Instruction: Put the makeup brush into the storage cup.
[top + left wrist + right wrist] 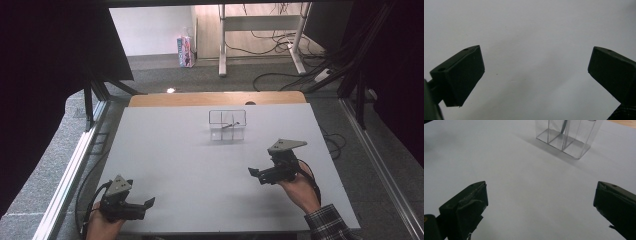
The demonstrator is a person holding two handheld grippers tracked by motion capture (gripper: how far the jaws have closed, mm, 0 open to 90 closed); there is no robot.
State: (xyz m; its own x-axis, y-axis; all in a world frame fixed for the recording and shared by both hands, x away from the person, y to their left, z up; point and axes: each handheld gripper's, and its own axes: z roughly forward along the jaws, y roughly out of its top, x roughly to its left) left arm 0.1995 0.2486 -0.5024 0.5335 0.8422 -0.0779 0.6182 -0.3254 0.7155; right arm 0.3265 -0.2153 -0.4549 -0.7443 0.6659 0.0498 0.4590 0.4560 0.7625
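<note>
Right, both grippers are hanging back from the clear divided box (227, 124), which is standing well beyond them toward the far edge of the white table (185, 160). A thin dark stick-like item (229, 124) is leaning tilted inside the box; which compartment it is sitting in I cannot tell.

By my reading, the work is either just finishing or not yet starting: that item is in the box, nothing else is lying on the table, and neither gripper is carrying anything.

On this side of the box, off to its right, the right gripper (254, 174) is pointing toward it with jaws spread wide and empty, as the right gripper view (540, 202) is showing. Further back and to the left, at the near edge of the table, the left gripper (149, 202) is hovering low, its jaws parted over bare surface (535, 67).

Materials now: the box is looking like transparent hard plastic, thin-walled and glossy (562, 138). The tabletop is matte and smooth. The jaw pads are blocky, black, wedge-shaped.
</note>
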